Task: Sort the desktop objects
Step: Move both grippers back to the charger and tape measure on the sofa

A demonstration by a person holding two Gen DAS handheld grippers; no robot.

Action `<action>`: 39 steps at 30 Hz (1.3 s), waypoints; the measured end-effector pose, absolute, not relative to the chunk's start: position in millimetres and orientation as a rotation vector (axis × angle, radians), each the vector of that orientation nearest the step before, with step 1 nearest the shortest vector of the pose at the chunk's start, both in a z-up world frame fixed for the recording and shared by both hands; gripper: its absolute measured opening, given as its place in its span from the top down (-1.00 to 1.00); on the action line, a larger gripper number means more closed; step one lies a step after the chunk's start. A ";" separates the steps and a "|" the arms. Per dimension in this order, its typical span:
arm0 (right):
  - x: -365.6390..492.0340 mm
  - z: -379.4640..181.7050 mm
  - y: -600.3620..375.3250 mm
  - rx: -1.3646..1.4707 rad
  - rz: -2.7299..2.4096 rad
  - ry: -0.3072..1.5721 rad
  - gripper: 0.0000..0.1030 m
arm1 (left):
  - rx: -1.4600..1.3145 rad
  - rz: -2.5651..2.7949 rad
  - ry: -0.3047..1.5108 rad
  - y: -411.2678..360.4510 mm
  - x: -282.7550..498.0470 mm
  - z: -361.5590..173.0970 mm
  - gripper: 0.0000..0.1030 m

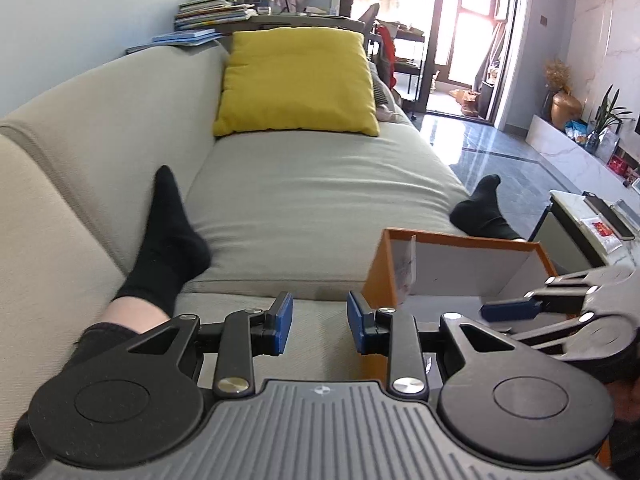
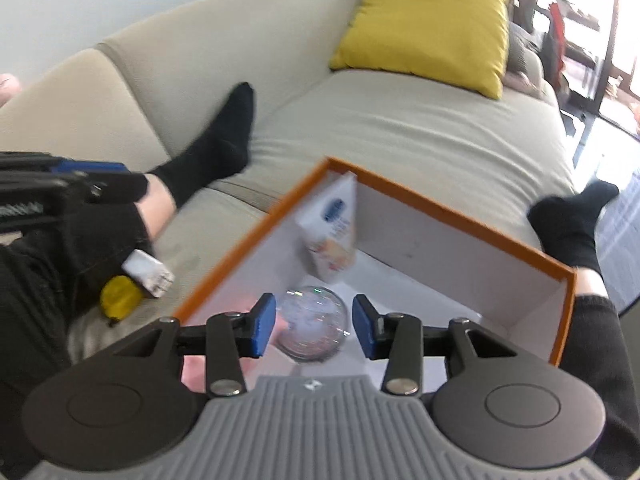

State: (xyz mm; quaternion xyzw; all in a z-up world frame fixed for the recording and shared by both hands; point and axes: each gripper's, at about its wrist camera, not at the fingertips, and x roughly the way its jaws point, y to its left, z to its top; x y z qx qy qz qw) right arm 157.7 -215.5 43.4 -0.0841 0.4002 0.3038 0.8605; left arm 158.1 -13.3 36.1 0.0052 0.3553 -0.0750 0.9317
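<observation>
An orange box (image 2: 452,216) with white inner walls rests on the grey sofa. Inside it a white carton with a blue logo (image 2: 332,232) leans against the far wall. A clear glass ball (image 2: 316,346) lies on the box floor. My right gripper (image 2: 314,326) hangs over the ball, open, its blue pads off the glass. A yellow tape measure (image 2: 118,300) and a small white packet (image 2: 148,278) lie on the sofa left of the box. My left gripper (image 1: 319,322) is open and empty, above the sofa seat beside the box (image 1: 460,240).
A person's legs in black socks (image 1: 168,236) (image 1: 486,212) stretch along the sofa on both sides of the box. A yellow cushion (image 1: 296,80) leans at the far end. Books (image 1: 212,12) are stacked behind the backrest. A low table (image 1: 592,220) stands at the right.
</observation>
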 end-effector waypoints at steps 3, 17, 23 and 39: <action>147.0 55.7 -202.1 -0.195 0.682 0.812 0.09 | 0.002 -0.143 0.722 0.1 152.2 36.7 0.33; 145.6 84.6 -119.6 -0.376 0.832 0.759 -0.38 | -0.033 -0.057 0.737 67.1 148.0 41.4 0.33; 155.5 78.8 -88.5 -0.472 0.859 0.785 -0.38 | 0.055 -0.010 0.754 85.7 154.7 46.8 0.33; 213.8 25.7 -34.8 -0.627 0.895 1.039 -0.17 | 0.010 -0.206 1.006 102.4 196.5 -20.5 0.03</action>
